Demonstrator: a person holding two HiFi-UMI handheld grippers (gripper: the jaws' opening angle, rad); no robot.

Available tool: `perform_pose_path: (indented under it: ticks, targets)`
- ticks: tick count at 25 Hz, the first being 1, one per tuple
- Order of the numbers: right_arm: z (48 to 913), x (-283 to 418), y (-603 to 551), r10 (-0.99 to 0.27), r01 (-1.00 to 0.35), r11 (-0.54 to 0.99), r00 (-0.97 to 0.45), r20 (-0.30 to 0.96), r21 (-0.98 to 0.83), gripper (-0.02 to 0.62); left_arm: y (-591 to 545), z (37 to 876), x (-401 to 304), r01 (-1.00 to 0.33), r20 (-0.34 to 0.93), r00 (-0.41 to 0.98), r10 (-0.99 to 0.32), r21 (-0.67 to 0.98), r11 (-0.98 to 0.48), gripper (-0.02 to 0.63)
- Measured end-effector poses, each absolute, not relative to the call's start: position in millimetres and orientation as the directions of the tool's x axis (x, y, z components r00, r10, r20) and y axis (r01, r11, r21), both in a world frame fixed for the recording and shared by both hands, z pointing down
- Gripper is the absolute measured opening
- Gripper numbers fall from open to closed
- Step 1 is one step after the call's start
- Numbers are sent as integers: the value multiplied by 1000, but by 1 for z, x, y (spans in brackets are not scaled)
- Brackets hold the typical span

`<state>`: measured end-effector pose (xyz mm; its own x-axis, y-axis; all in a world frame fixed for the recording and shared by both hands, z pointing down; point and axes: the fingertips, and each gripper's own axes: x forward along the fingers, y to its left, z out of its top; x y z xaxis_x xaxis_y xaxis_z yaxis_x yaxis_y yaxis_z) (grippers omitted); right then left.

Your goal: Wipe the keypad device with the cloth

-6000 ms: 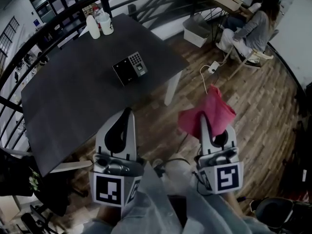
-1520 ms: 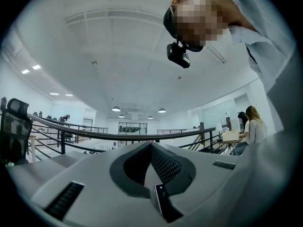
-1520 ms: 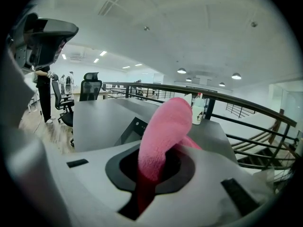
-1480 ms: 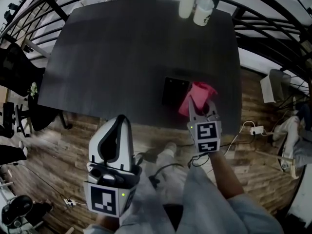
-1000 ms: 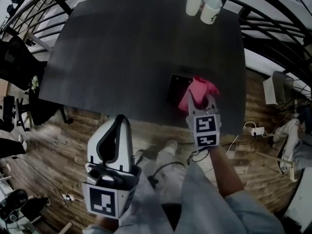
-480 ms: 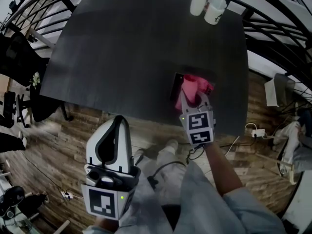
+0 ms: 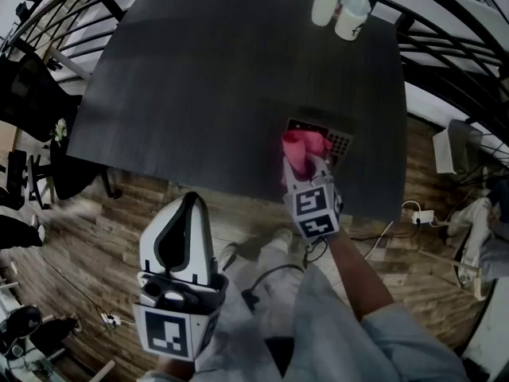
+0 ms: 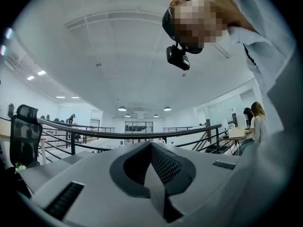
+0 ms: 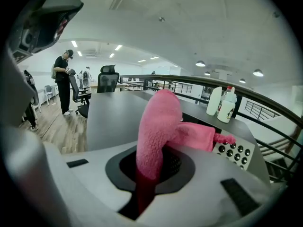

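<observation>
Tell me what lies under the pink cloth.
The keypad device lies under the pink cloth, which the right gripper holds. Its button grid shows beside the cloth; the rest of its face is covered.

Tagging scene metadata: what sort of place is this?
Most likely an open-plan office, perhaps on a raised level. An office chair stands on a wood floor, a black railing runs past the table, and people sit at a desk beyond it.

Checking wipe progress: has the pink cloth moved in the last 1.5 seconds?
Yes: the pink cloth, in the right gripper, slid left across the keypad device, uncovering its keys.
</observation>
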<state>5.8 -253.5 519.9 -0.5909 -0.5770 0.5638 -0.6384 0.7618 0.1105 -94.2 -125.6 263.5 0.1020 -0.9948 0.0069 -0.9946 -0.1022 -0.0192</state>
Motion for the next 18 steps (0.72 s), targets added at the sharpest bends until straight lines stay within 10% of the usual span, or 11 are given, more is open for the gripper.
perform_pose_path:
  ticks: [18]
  targets:
    - [519, 20, -233, -543, -681, 732, -599, 589, -18, 28, -122, 264, -99, -994, -3, 111, -994, -1, -111, 8]
